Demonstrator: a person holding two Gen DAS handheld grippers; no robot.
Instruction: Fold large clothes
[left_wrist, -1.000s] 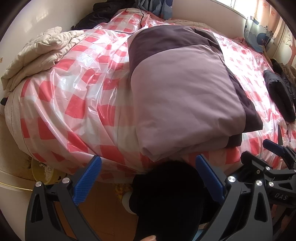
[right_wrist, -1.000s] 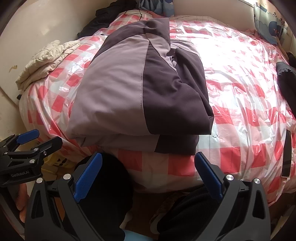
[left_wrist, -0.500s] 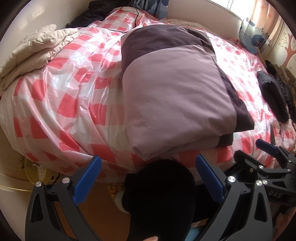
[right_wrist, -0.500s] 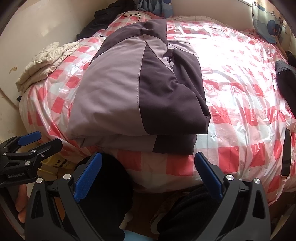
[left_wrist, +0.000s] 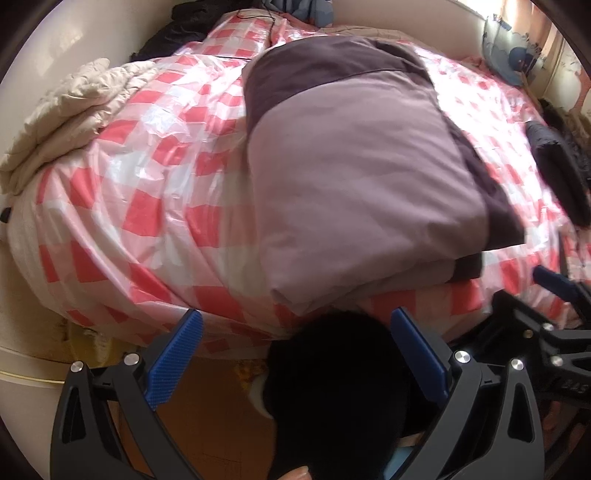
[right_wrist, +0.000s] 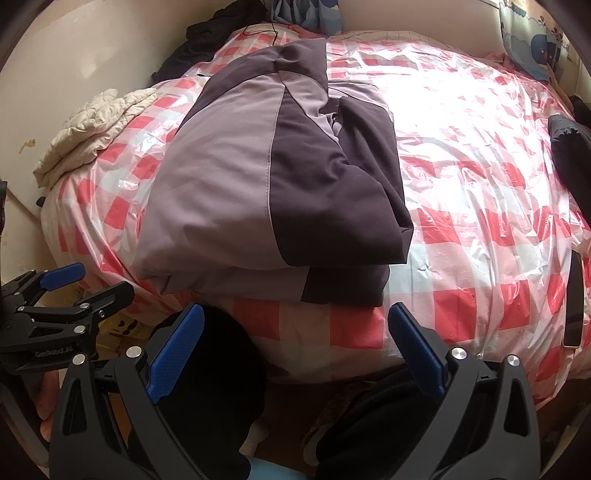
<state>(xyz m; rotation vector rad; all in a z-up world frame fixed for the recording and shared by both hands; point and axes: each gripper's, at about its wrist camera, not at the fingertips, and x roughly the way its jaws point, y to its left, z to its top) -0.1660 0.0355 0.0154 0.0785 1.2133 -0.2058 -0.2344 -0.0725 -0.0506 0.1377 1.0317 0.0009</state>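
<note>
Two grippers, left gripper (left_wrist: 291, 354) and right gripper (right_wrist: 295, 350), are hovering wide open, holding nothing, near a folded jacket (right_wrist: 266, 177) lying on the bed (right_wrist: 480, 184). It is probably handling soft, bulky and slippery; the thick near edge is likely offering the best grip.

My left view blurs the dark bundle (left_wrist: 559, 177) at its right edge (cut off there), and my black-clad knee (left_wrist: 332, 391) hides the jacket's (left_wrist: 354, 177) front fold.

Large two-tone jacket (right_wrist: 258, 192), light mauve and dark purple-brown panels, folded into a thick rectangular bundle, lying flat near the front edge of the red-checked bed
</note>
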